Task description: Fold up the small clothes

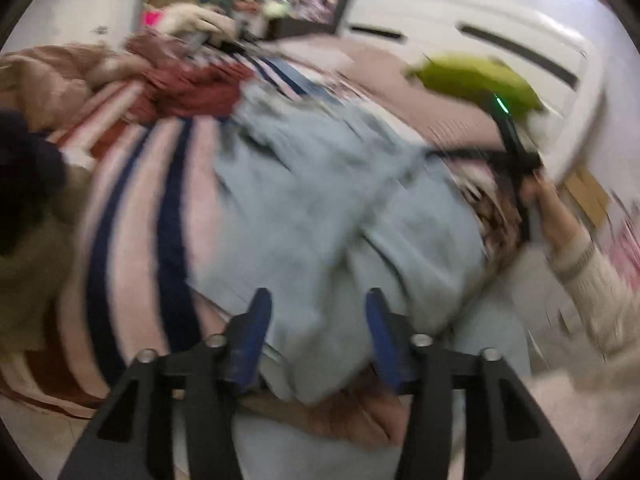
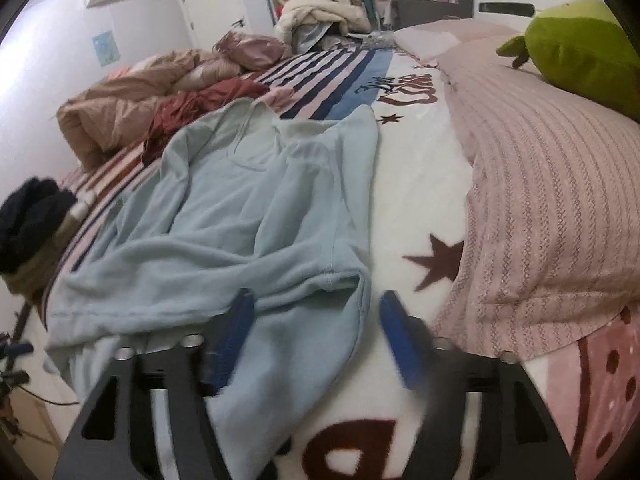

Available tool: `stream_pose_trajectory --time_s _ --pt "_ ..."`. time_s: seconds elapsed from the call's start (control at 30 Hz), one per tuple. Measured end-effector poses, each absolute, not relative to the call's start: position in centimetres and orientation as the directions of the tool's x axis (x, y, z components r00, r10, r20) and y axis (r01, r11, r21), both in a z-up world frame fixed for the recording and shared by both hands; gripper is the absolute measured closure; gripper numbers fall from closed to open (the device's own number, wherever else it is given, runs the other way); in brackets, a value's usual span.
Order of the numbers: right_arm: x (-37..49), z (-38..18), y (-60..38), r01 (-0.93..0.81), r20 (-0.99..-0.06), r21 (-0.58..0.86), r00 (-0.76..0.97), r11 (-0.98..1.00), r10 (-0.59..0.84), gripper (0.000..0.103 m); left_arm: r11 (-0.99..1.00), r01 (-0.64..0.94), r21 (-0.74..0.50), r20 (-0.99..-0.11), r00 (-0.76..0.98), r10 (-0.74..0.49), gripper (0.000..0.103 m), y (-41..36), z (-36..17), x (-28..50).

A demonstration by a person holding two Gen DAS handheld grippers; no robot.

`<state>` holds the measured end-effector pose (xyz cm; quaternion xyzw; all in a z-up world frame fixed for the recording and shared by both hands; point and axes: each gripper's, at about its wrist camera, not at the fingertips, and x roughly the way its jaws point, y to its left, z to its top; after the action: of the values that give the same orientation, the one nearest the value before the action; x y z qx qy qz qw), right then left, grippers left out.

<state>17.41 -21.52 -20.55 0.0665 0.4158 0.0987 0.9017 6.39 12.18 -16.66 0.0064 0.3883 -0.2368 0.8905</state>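
A light blue hooded top (image 2: pixel 248 216) lies spread and rumpled on the striped bed blanket (image 2: pixel 332 80). My right gripper (image 2: pixel 316 320) is open just above the top's near hem, blue fingers (image 2: pixel 396 336) apart on either side of the cloth edge. In the blurred left wrist view the same light blue top (image 1: pixel 304 200) fills the middle. My left gripper (image 1: pixel 318 316) is open with the cloth lying between and under its blue fingers (image 1: pixel 256 328). The right gripper's black body (image 1: pixel 516 152) and the hand holding it show at the right.
A pink ribbed pillow (image 2: pixel 540 200) and a green plush toy (image 2: pixel 580 52) lie on the right. A dark red garment (image 2: pixel 200 108), a tan quilt (image 2: pixel 120 104) and a dark bundle (image 2: pixel 32 216) lie on the left. The bed's edge is at the lower left.
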Motion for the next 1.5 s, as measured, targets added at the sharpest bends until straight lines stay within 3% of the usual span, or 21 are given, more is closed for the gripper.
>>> stream_pose_trajectory --time_s 0.2,0.27,0.3,0.33,0.43,0.5,0.57,0.6,0.63,0.7,0.87,1.0,1.07,1.17,1.23,1.27,1.33,1.37,1.5 --pt "19.5 -21.8 -21.9 -0.089 -0.764 0.299 0.575 0.950 0.295 0.031 0.921 0.356 -0.157 -0.721 0.597 -0.353 0.049 12.8 -18.8 10.0" --pt "19.9 -22.2 -21.3 -0.092 -0.770 0.262 0.580 0.961 0.266 0.058 0.928 0.342 -0.146 -0.743 0.581 -0.331 0.055 12.2 -20.2 10.7" --pt "20.0 -22.2 -21.2 -0.085 -0.773 0.226 0.590 0.970 0.232 0.092 0.929 0.342 -0.139 -0.752 0.574 -0.324 0.073 11.9 -20.7 10.7" --pt "20.2 -22.2 -21.3 -0.074 -0.769 0.208 0.604 0.975 0.210 0.095 0.924 0.353 -0.147 -0.755 0.563 -0.335 0.079 11.5 -20.9 10.7" --pt "20.4 -21.8 -22.5 -0.010 -0.754 0.205 0.636 0.979 0.165 0.095 0.917 0.375 -0.136 -0.759 0.556 -0.340 0.088 11.5 -20.4 9.3" --pt "20.3 -21.5 -23.4 0.007 -0.757 0.230 0.630 0.973 0.174 0.095 0.908 0.388 -0.160 -0.751 0.548 -0.367 0.088 12.1 -19.7 8.5" --pt "19.1 -20.9 -23.6 -0.039 -0.755 0.290 0.604 0.956 0.253 0.090 0.911 0.376 -0.169 -0.738 0.565 -0.370 0.074 12.9 -19.2 8.1" --pt "18.1 -20.7 -23.4 -0.079 -0.754 0.303 0.589 0.950 0.290 0.077 0.916 0.365 -0.170 -0.732 0.576 -0.365 0.052 13.4 -18.9 7.9" --pt "17.1 -20.5 -23.3 -0.106 -0.752 0.311 0.581 0.944 0.313 0.056 0.915 0.363 -0.175 -0.726 0.580 -0.368 0.038 13.8 -18.6 7.6" --pt "14.2 -20.1 -23.2 -0.155 -0.737 0.343 0.567 0.926 0.368 0.045 0.898 0.398 -0.188 -0.735 0.549 -0.397 0.035 13.7 -18.5 7.4" --pt "8.5 -21.3 -23.0 -0.253 -0.710 0.489 0.441 0.835 0.550 0.045 0.904 0.415 -0.107 -0.807 0.495 -0.323 0.035 10.6 -21.7 8.2" --pt "6.3 -23.0 -21.1 -0.314 -0.723 0.503 0.358 0.805 0.592 0.045 0.932 0.362 -0.022 -0.818 0.530 -0.225 0.036 8.2 -23.3 8.8" --pt "5.9 -23.6 -19.7 -0.336 -0.739 0.472 0.355 0.815 0.573 0.044 0.936 0.351 0.028 -0.807 0.560 -0.186 0.048 7.6 -23.1 8.5" --pt "6.5 -23.5 -18.8 -0.341 -0.715 0.489 0.371 0.803 0.593 0.045 0.952 0.307 -0.020 -0.794 0.574 -0.201 0.064 8.4 -22.9 8.5" --pt "7.3 -23.6 -17.9 -0.350 -0.706 0.490 0.378 0.798 0.599 0.046 0.949 0.313 -0.037 -0.787 0.576 -0.221 0.081 8.5 -22.9 8.2" --pt "7.4 -23.6 -17.2 -0.363 -0.709 0.459 0.400 0.811 0.581 0.049 0.947 0.317 -0.054 -0.784 0.574 -0.237 0.084 8.6 -22.8 8.2" --pt "7.6 -23.2 -16.3 -0.370 -0.708 0.418 0.440 0.830 0.553 0.088 0.944 0.316 -0.095 -0.772 0.575 -0.270 0.088 8.8 -22.4 8.0" --pt "7.9 -23.2 -16.1 -0.353 -0.709 0.415 0.452 0.839 0.541 0.096 0.941 0.321 -0.112 -0.766 0.575 -0.287 0.088 8.8 -22.3 8.0" --pt "7.8 -22.4 -17.7 -0.361 -0.595 0.542 0.472 0.759 0.650 0.101 0.893 0.358 -0.271 -0.691 0.573 -0.440 0.089 10.4 -20.5 6.8"
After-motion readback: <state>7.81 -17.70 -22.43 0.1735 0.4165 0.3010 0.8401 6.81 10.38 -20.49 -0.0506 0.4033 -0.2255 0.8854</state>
